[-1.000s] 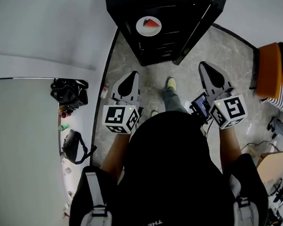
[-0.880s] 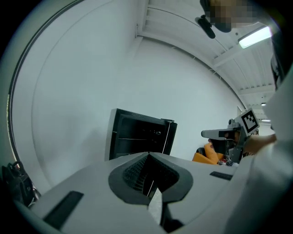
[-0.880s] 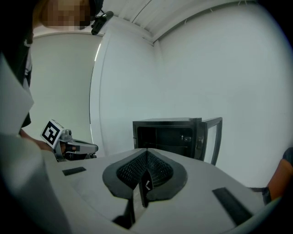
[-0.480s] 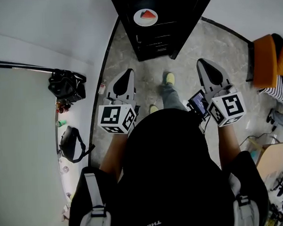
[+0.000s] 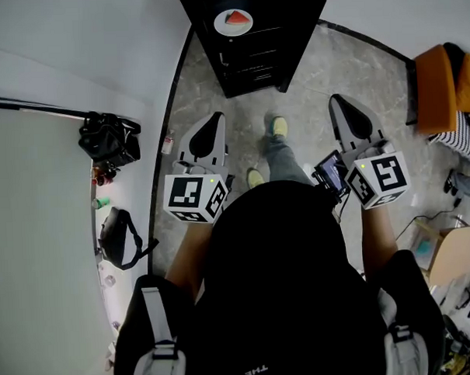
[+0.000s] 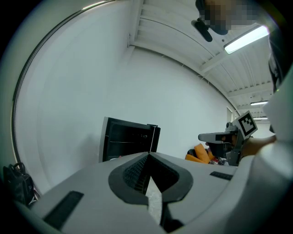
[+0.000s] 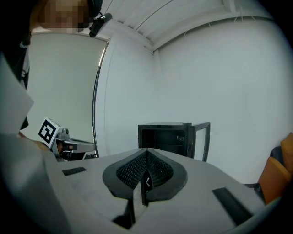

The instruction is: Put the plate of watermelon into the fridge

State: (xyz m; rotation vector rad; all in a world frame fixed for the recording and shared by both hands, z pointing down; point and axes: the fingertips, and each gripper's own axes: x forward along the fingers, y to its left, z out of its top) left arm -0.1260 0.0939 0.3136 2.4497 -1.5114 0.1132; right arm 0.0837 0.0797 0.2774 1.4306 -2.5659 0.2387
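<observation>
A white plate with a red watermelon slice point(image 5: 233, 21) rests on a shelf inside the black fridge point(image 5: 252, 50), at the top of the head view. The fridge door point(image 7: 201, 139) hangs open on its right side. My left gripper point(image 5: 213, 118) and right gripper point(image 5: 342, 100) are held side by side over the floor, well short of the fridge, both shut with nothing between the jaws. The left gripper view looks along the shut left gripper point(image 6: 149, 154) toward the fridge point(image 6: 128, 141). The right gripper view shows the shut right gripper point(image 7: 147, 150) facing the fridge point(image 7: 165, 135).
Two black bags point(image 5: 108, 142) point(image 5: 117, 238) lie along the white wall on the left. An orange chair point(image 5: 441, 88), a seated person's striped sleeve point(image 5: 460, 146) and a cardboard box point(image 5: 448, 259) are on the right. Grey marbled floor point(image 5: 308, 86) lies between me and the fridge.
The fridge with the plate has slid toward the top edge of the head view as I back away from it. Both grippers stay shut and empty.
</observation>
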